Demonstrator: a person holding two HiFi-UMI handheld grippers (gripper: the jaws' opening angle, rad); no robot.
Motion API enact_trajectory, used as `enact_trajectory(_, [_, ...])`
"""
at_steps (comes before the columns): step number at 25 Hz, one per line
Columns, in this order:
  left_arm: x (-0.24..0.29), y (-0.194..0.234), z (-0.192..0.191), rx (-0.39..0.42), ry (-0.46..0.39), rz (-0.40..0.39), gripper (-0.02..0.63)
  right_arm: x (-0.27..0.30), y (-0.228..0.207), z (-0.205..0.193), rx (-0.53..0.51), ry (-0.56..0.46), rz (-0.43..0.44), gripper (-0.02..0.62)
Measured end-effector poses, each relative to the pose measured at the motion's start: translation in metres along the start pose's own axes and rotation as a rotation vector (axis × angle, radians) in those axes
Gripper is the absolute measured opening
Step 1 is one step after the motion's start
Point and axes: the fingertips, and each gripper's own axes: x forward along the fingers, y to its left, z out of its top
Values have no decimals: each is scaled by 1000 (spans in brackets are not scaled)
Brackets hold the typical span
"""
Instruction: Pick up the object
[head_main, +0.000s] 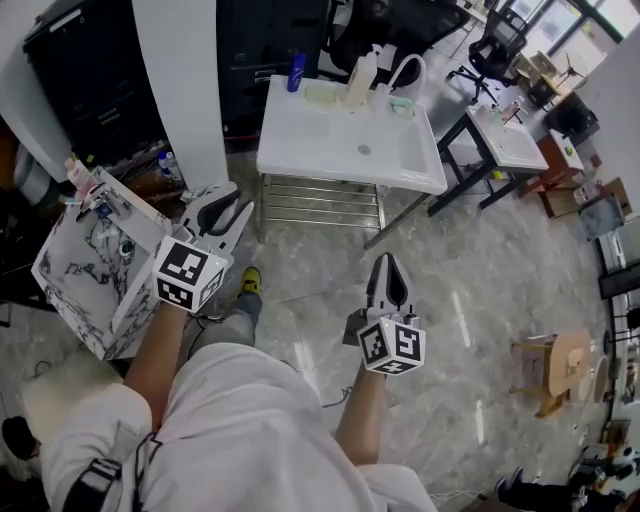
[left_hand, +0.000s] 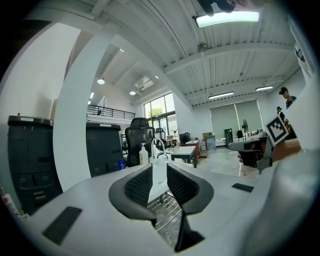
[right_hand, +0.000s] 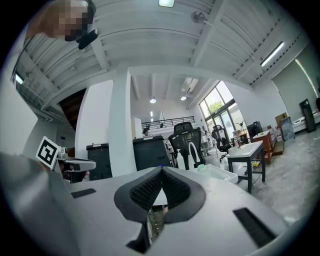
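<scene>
Head view. Left gripper (head_main: 236, 202) with jaws spread, nothing between. Right gripper (head_main: 388, 262) with jaws pressed together to a point, empty. Both held low before the body, tips aimed forward.

White rectangular sink table (head_main: 320, 150) ahead of both, well apart. No telling which thing is the object. Likely candidates along the table's far rim:
- tall white plastic pump bottle (head_main: 358, 80)
- small blue bottle (head_main: 296, 72)
- low green-lidded item (head_main: 400, 103)

All three near the arched white tap (head_main: 408, 70). Bottles upright, long axis vertical. Left gripper nearer the table's front left corner; right gripper farther back, below its right half.

Left gripper view. Left gripper (left_hand: 159, 172) pads parted, gap clear, sink table (left_hand: 160, 187) framed straight through it. Pump bottle (left_hand: 144, 155) and tap (left_hand: 156, 149) just left of that line, blue bottle (left_hand: 121, 163) further left.

Right gripper view. Right gripper (right_hand: 161, 172) pads touching at the tips, nothing held. Sink table (right_hand: 220, 175) off to the right, green-lidded item (right_hand: 201, 168) on it.

Judged: a forward reach across the basin needed. Left gripper better placed, already parted and lined up on the bottles.
</scene>
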Motion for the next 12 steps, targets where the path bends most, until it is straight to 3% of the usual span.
enact_trajectory(12, [143,88,-7,-61,11,-16,86,156,-39,1,-80,59,-30,5])
